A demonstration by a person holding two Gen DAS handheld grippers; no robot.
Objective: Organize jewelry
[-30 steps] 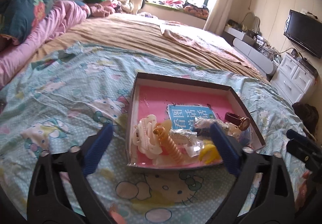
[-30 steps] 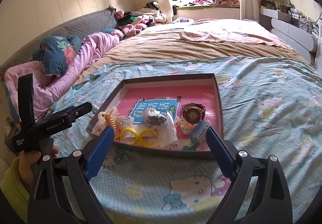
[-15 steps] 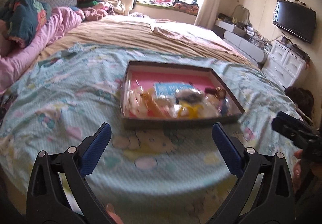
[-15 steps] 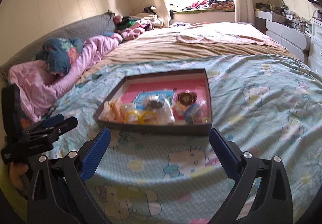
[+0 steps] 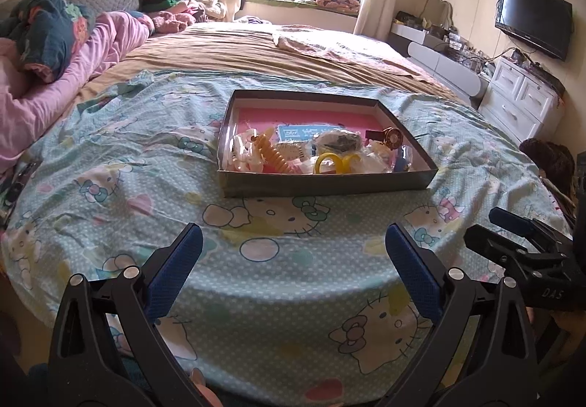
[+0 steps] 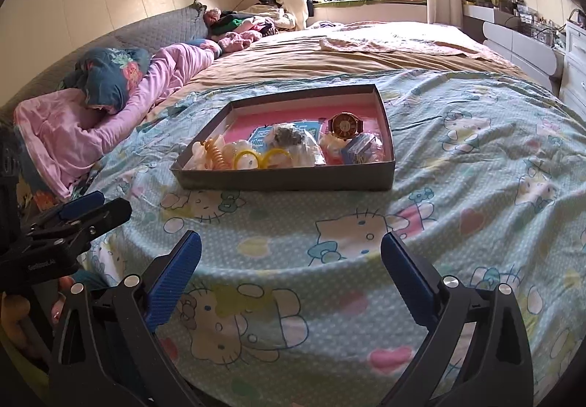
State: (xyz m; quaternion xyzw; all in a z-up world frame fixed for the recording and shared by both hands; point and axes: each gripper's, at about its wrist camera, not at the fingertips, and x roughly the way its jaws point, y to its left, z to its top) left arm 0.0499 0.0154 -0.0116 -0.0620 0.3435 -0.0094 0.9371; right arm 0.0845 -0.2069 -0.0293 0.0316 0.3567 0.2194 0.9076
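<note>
Bedsheet (image 5: 110, 165): jewelry box (image 5: 326, 183) beyond both spread tongs (image 5: 291, 253).

Both grippers pulled back from the box (image 5: 326, 183) toward the near edge of the bed sheet (image 5: 110, 158). 1 s ago left gripper (image 5: 293, 253) had its fingertips flanking the box's near wall; it ended well short of it, over bare sheet. Right gripper (image 6: 291, 257) did the same. Jaws were wide apart and empty throughout. Box contents didn't shift.
</note>
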